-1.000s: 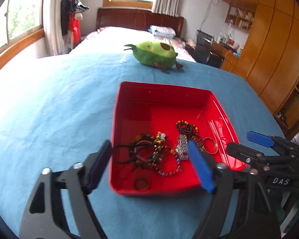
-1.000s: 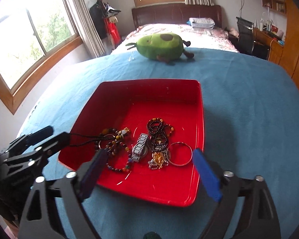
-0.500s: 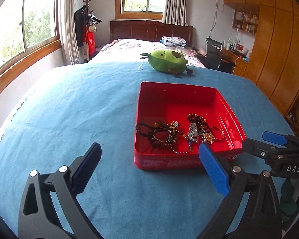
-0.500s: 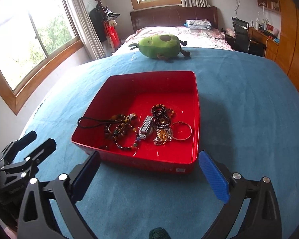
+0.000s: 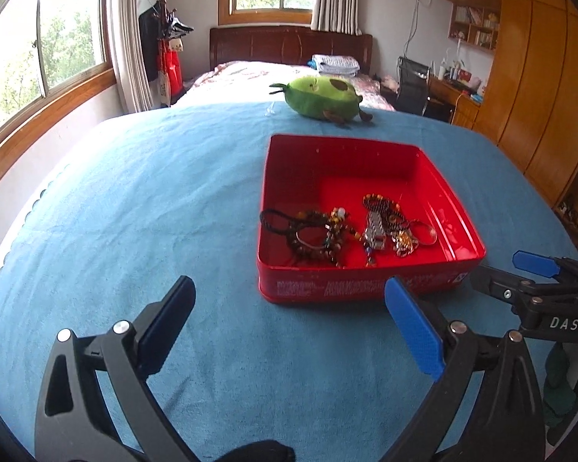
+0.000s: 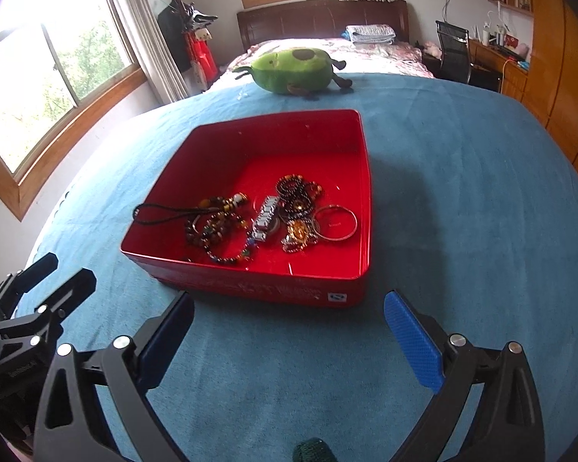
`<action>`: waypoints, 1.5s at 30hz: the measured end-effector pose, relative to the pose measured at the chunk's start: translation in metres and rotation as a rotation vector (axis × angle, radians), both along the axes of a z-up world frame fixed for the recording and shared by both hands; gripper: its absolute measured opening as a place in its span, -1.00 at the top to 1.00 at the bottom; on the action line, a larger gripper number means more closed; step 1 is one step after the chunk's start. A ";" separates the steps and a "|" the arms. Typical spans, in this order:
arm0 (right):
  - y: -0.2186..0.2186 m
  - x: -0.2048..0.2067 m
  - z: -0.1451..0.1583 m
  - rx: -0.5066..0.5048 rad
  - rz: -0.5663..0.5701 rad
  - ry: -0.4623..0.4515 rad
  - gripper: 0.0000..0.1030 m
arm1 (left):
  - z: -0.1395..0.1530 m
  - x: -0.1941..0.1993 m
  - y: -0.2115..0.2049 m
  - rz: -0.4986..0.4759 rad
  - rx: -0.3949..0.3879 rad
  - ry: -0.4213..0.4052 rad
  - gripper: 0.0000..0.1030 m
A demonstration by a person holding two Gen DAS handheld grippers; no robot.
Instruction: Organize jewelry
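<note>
1. The red tray (image 6: 360, 208) sits on the blue-covered bench (image 6: 462, 231), and all the jewelry lies in its near half: a dark cord necklace (image 6: 162, 213) at the left, a tangle of beaded bracelets (image 6: 215, 231) next to it, a silver link watch band (image 6: 264, 219) in the middle, a dark bead bracelet (image 6: 294, 192) behind that, a gold piece (image 6: 298, 233), and a plain bangle (image 6: 335, 223) at the right.
2. The left gripper (image 5: 289, 331) hovers over the cloth short of the tray, jaws spread wide with nothing between them; they have just been opening.
3. The right gripper (image 6: 289, 340) hangs likewise in front of the tray's near wall, jaws apart and empty.
4. The relation that matters: the tray lies ahead of both grippers. From the left gripper it sits ahead and to the right, so the cord necklace and beaded tangle are that hand's nearer pieces; the bangle and gold piece fall to the right hand.
5. The watch band's long axis runs away from the grippers, so jaws would close across its width.
6. A green avocado plush (image 5: 321, 96) lies well beyond the tray.
</note>
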State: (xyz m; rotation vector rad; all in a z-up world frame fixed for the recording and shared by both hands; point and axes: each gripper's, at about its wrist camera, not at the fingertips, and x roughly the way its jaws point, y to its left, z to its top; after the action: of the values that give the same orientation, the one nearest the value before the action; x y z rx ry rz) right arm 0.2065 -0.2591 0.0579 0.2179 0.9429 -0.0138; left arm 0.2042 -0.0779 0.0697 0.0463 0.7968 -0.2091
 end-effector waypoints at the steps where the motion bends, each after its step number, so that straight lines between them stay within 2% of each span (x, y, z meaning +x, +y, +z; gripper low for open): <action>1: 0.000 0.000 -0.001 -0.002 0.000 0.005 -0.93 | -0.002 0.001 0.000 0.001 0.000 0.005 -0.90; 16: -0.004 -0.002 -0.004 -0.019 -0.018 0.014 -0.93 | -0.016 0.009 0.001 0.022 0.019 0.047 -0.90; 45: -0.002 -0.003 -0.005 -0.025 -0.011 0.010 -0.92 | -0.015 0.010 0.004 0.017 0.018 0.054 -0.90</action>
State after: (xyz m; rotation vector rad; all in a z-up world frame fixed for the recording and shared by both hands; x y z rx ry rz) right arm 0.2033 -0.2612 0.0525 0.1997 0.9510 -0.0369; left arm 0.2140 -0.0743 0.0549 0.0512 0.8529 -0.1874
